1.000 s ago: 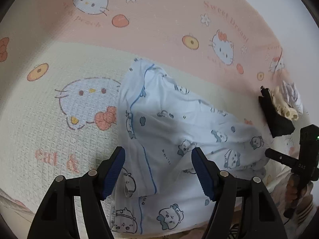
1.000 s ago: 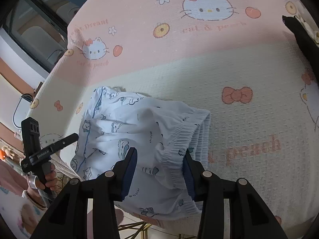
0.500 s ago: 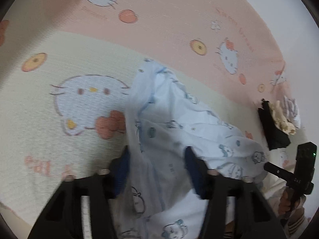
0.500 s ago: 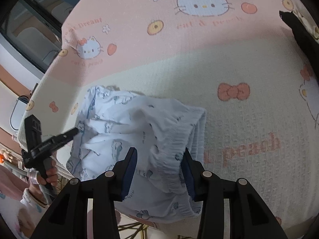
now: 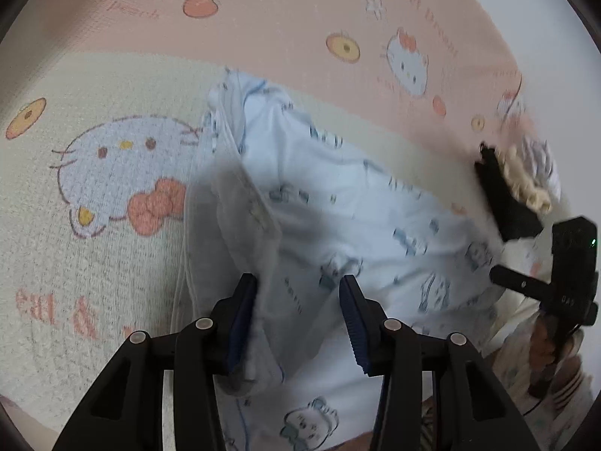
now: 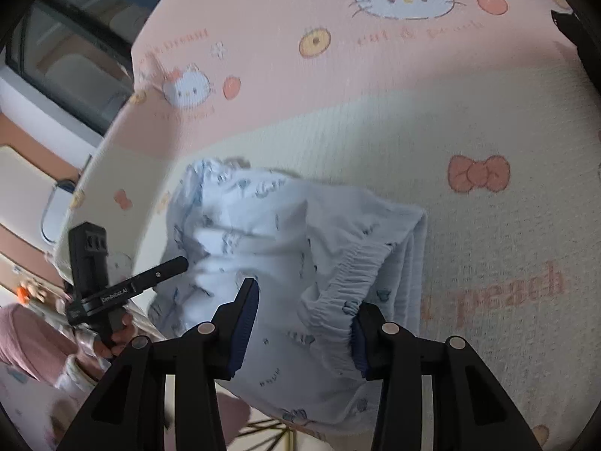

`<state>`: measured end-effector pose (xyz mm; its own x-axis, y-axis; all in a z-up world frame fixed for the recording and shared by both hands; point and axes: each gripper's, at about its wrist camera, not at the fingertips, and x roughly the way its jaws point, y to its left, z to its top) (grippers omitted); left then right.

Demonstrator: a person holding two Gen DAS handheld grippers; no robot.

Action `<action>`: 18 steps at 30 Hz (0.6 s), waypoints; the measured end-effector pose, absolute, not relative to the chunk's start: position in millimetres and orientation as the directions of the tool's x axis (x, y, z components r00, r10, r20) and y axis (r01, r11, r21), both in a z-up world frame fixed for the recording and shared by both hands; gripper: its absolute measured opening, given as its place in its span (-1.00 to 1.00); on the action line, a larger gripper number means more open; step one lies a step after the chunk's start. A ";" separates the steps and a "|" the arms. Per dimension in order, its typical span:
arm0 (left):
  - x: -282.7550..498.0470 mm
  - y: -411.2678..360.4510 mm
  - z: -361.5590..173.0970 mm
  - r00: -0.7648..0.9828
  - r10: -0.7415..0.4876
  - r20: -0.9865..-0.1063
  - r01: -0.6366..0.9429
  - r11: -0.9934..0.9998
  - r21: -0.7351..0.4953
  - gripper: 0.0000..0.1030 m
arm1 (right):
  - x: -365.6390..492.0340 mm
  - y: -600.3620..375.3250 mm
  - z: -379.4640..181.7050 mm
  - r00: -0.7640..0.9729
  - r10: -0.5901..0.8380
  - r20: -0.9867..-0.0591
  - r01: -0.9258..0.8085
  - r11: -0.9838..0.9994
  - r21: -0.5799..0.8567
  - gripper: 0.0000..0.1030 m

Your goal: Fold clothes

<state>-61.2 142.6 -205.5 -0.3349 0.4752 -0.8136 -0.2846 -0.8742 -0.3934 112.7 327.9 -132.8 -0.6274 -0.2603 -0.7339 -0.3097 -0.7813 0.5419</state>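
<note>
**Both claws over the pale blue garment on the cartoon-cat blanket**

The left claw (image 5: 298, 323) points forward and slightly down over the near edge of the pale blue printed garment (image 5: 349, 203). Its blue-padded fingers (image 5: 242, 323) stand apart with a raised fold of the cloth between them; the left pad touches the fold, but the right pad shows a gap, so the grip is loose or not closed. The fold is blurred, and I cannot tell whether it is actually pinched.

The right claw (image 6: 300, 323) is likewise angled down at the same garment (image 6: 285, 248) from the other side. The elastic waistband (image 6: 353, 270) runs across its opening and meets the right pad (image 6: 357, 345); the left pad stands clear of the cloth beneath it. The jaws are spread wide, not clenched.

The garment lies bunched on the cream and pink blanket (image 5: 112, 244), near the front edge, its lower part hanging over that edge. In the left view the other gripper's handle (image 5: 571, 274) shows at the right, held in a hand (image 5: 544, 349). A small pile of dark and pale clothes (image 5: 518, 191) sits beyond it on the blanket.
</note>
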 end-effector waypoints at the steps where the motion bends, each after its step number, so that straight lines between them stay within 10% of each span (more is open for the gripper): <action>1: -59.5 142.9 -205.2 -0.328 0.473 -0.818 -0.290 -0.874 -0.389 -0.18 | 112.7 325.6 -134.0 -0.615 -0.260 -0.744 -0.309 -0.789 0.531 -0.16; 14: -38.3 134.4 -206.2 -0.320 0.440 -0.839 -0.341 -0.880 -0.331 -0.20 | 108.8 303.4 -146.1 -0.539 -0.221 -0.813 -0.287 -0.859 0.424 -0.16; 18: -38.3 133.6 -207.4 -0.376 0.379 -0.846 -0.285 -0.916 -0.283 -0.71 | 104.8 295.9 -147.5 -0.519 -0.158 -0.840 -0.290 -0.892 0.347 -0.48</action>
<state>-38.3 133.6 -207.4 -0.3758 0.3787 -0.8458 -0.2848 -0.9157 -0.2834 104.8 295.9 -147.5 -0.5195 -0.1583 -0.8397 -0.2898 -0.8918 0.3474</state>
